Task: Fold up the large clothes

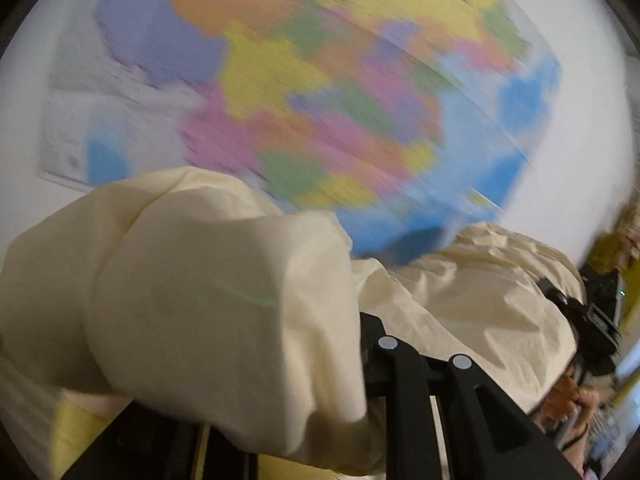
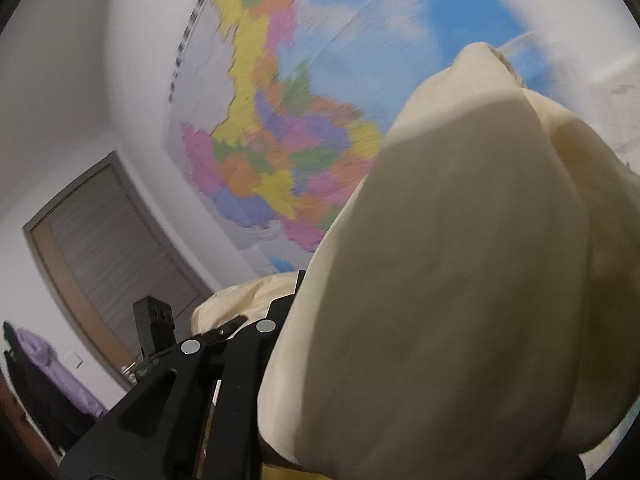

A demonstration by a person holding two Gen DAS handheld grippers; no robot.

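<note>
A large cream garment [image 1: 208, 292] hangs in the air and covers the lower half of the left wrist view. It is bunched over my left gripper [image 1: 404, 364], which is shut on it; the fingertips are hidden under the fabric. The cloth stretches right to my right gripper [image 1: 580, 320], held by a hand [image 1: 568, 396]. In the right wrist view the same cream garment [image 2: 460, 260] bulges over my right gripper [image 2: 280, 312], shut on it with its tips buried in folds. My left gripper [image 2: 154, 324] shows beyond, at the cloth's far end.
A big coloured wall map [image 1: 320, 92] hangs on a white wall straight ahead, blurred by motion. A grey-brown door [image 2: 108, 248] stands to the left in the right wrist view. Purple clothing [image 2: 44, 364] hangs low at the far left.
</note>
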